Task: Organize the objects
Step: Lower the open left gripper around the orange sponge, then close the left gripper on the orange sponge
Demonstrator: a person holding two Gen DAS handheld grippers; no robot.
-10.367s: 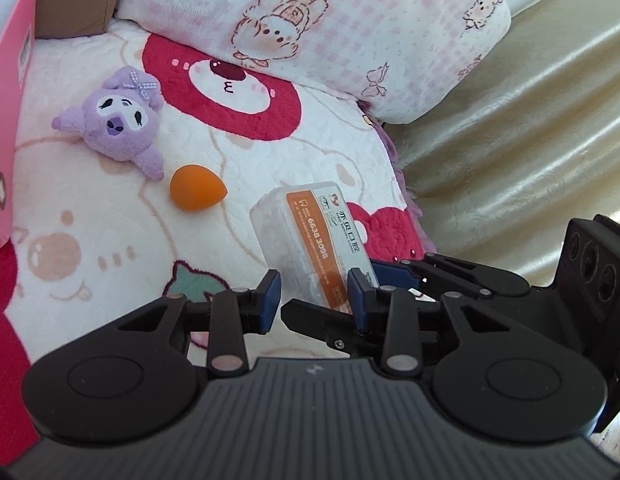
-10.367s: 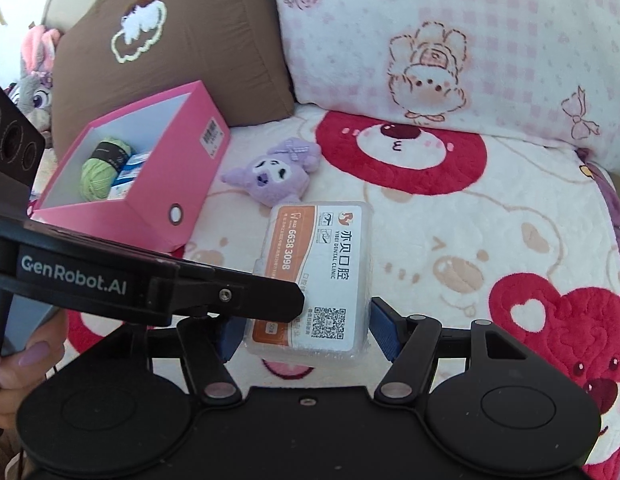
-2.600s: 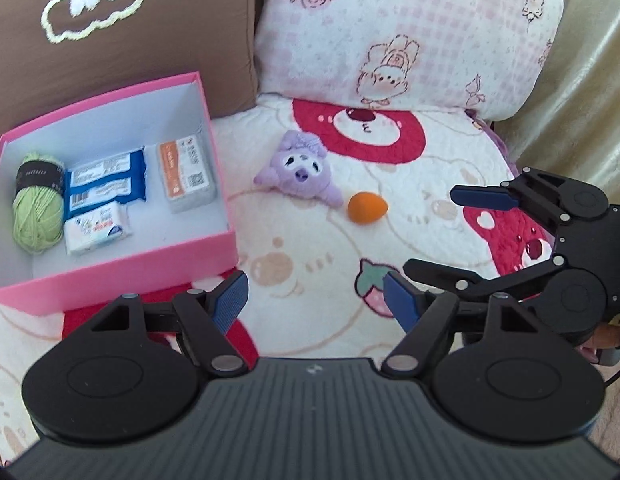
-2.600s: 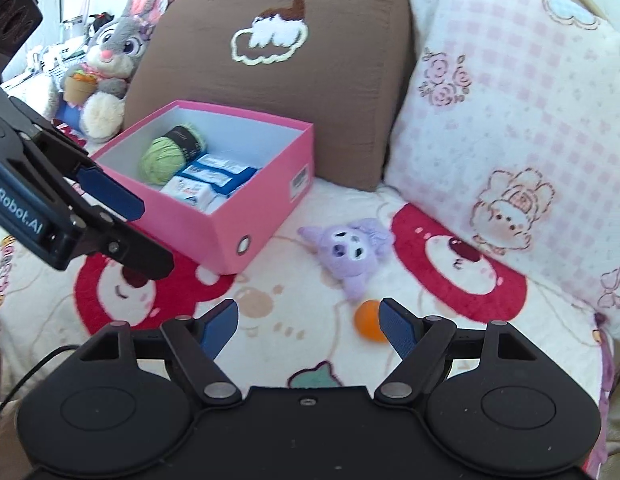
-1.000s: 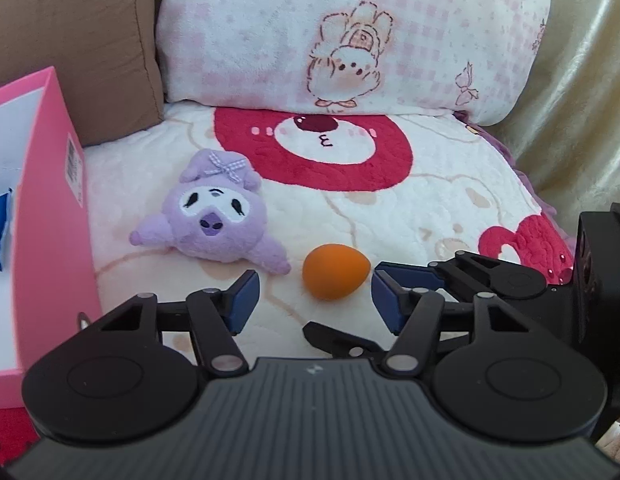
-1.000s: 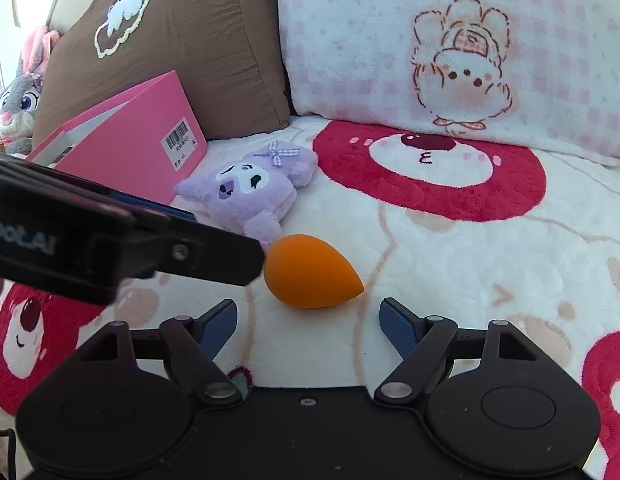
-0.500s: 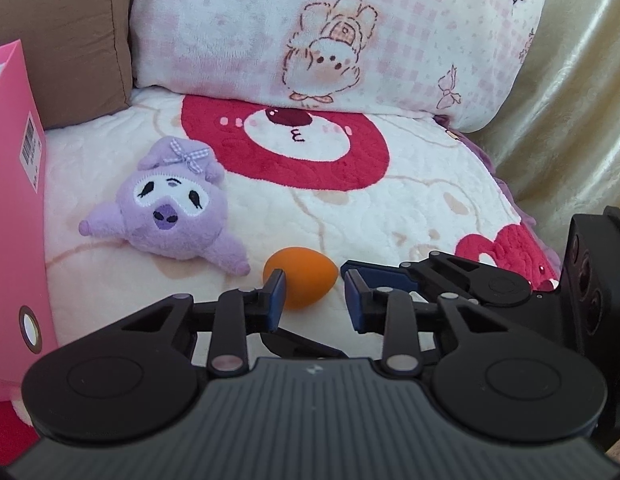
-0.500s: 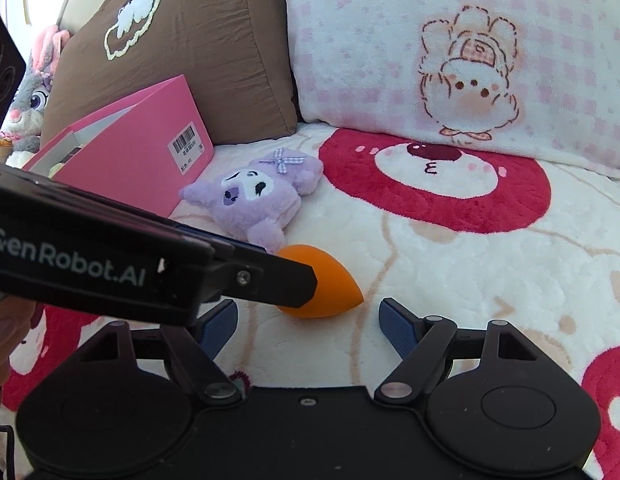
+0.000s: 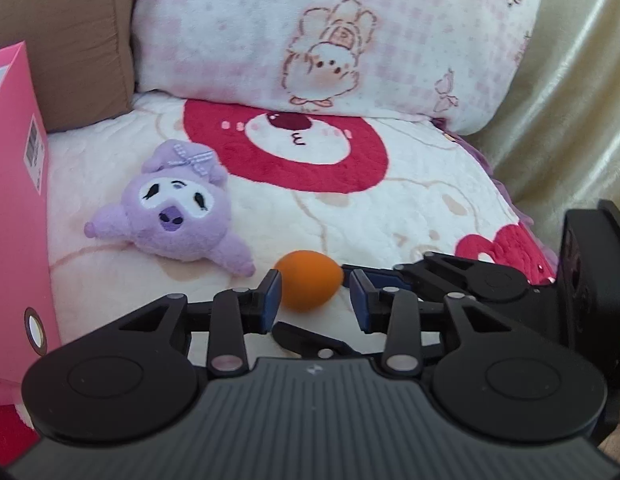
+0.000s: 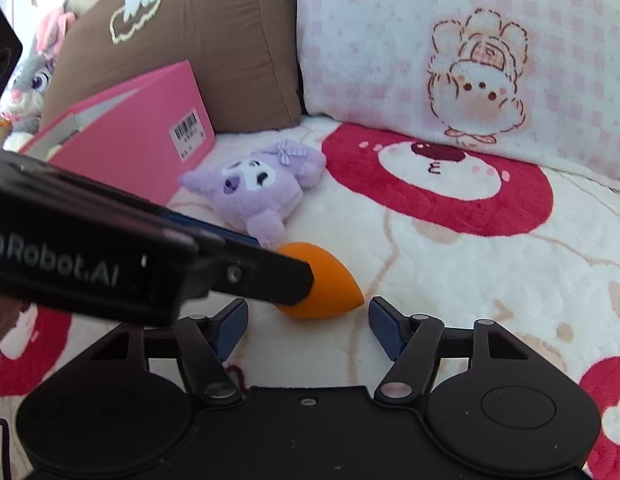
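Note:
An orange egg-shaped sponge lies on the bear-print blanket. My left gripper has it between its jaws, which are opening. The left pad touches the sponge and the right pad stands just off its pointed tip. In the right wrist view the sponge sits just ahead of my right gripper, whose jaws are closing without pressing on it. The left gripper's finger crosses that view and hides the sponge's left end. The right gripper's fingers reach in from the right.
A purple plush toy lies just left of and behind the sponge. A pink box stands at the left. A brown pillow and a pink checked pillow line the back. Beige cloth hangs at the right.
The left gripper came up to the sponge, narrowed around it, then widened slightly. The right gripper's jaws have narrowed, and the left finger now reaches further across the right view.

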